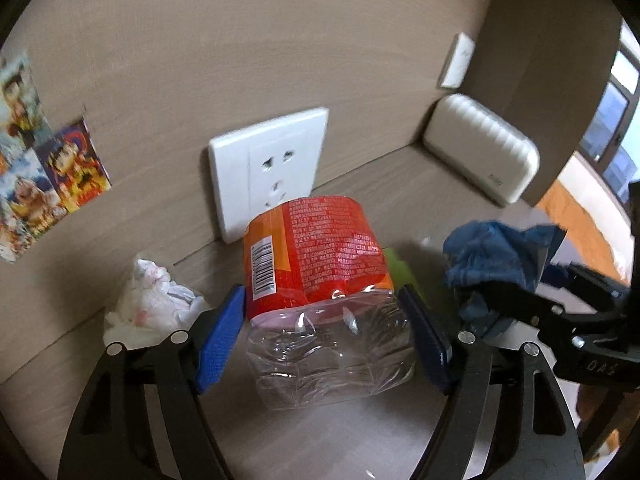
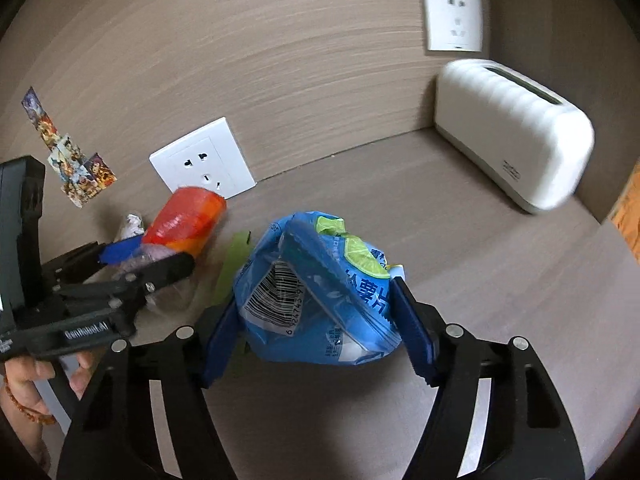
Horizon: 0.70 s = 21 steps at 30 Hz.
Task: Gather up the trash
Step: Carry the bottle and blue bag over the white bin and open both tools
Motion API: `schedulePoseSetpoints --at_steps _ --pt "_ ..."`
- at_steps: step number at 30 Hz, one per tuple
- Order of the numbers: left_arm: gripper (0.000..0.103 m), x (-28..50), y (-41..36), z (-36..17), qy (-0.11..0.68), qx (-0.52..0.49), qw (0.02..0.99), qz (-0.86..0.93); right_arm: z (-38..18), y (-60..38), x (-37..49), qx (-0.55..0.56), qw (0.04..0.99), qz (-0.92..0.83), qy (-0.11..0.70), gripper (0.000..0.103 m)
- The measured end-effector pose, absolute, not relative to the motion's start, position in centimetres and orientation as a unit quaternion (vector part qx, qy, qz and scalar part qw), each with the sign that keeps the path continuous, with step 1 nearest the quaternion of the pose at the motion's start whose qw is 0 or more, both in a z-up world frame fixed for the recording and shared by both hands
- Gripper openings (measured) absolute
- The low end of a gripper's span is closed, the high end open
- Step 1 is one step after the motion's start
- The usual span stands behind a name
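A lived-in home, likely a bedroom or study nook. A white wall socket (image 2: 203, 164) sits low on a grey-brown wood-grain panel (image 2: 280, 60). Left of the socket hang colourful cartoon picture cards (image 1: 48, 168); right of it stands a white ribbed plastic tissue box (image 2: 516, 132); farther right, dark-framed windows (image 1: 616, 120).

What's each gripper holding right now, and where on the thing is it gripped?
The left gripper clamps the plastic bottle across its clear lower body, below the orange label. The right gripper squeezes the crumpled blue chip bag by its two sides.
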<state>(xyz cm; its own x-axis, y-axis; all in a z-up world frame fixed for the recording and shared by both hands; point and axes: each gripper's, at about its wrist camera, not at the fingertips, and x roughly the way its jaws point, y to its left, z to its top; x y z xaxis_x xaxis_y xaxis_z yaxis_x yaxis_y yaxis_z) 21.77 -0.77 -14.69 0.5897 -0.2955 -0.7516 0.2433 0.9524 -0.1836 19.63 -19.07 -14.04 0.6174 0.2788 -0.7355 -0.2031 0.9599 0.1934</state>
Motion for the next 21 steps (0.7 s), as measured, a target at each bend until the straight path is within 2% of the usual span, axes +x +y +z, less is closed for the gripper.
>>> schedulePoseSetpoints --at_steps 6,12,16,21 --pt "0.075 17.8 -2.8 -10.0 0.392 0.012 0.899 -0.193 -10.9 -22.0 14.6 0.053 0.914 0.123 0.384 0.071" --pt "0.075 11.6 -8.0 -6.3 0.362 0.095 0.887 -0.270 -7.7 -27.1 8.1 0.028 0.925 0.102 0.364 0.071" --pt "0.075 7.0 -13.2 -5.4 0.345 0.169 0.855 -0.348 -6.6 -31.0 2.7 -0.031 0.922 0.073 0.380 0.071" --pt "0.075 0.8 -21.0 -7.4 0.338 0.249 0.783 -0.459 -7.4 -35.2 -3.4 -0.083 0.901 0.025 0.426 0.071"
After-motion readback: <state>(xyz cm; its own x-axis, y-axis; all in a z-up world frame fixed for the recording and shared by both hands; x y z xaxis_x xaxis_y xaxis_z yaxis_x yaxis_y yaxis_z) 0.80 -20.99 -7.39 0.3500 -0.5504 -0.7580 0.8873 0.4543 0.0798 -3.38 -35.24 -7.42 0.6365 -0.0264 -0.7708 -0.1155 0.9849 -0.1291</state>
